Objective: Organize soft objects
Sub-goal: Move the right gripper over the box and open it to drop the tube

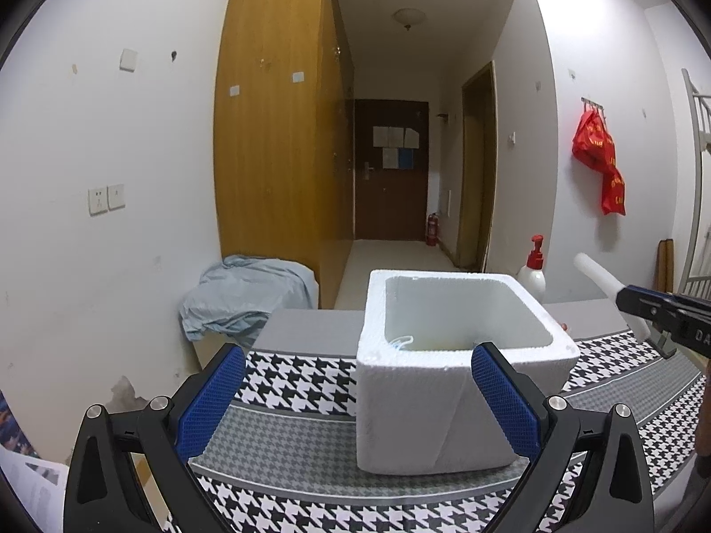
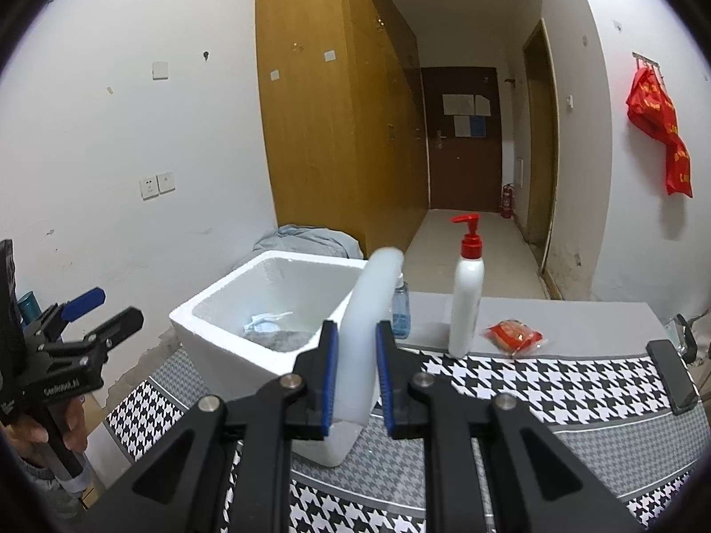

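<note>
Left of and just below the right gripper [image 2: 355, 373], clamped on an upright foam tube [image 2: 369, 311], sits the foam box [image 2: 213, 333]; left gripper [image 1: 355, 399] open, empty.

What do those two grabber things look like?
Both grippers, left and right, are black frames with silver round bolts and bumpy blue pads inside each finger. The left one has small white lettering on its side and a grey handle.

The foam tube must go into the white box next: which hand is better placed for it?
Right. Its tongs already grip the foam tube beside the box; the left tongs are open and empty.
</note>
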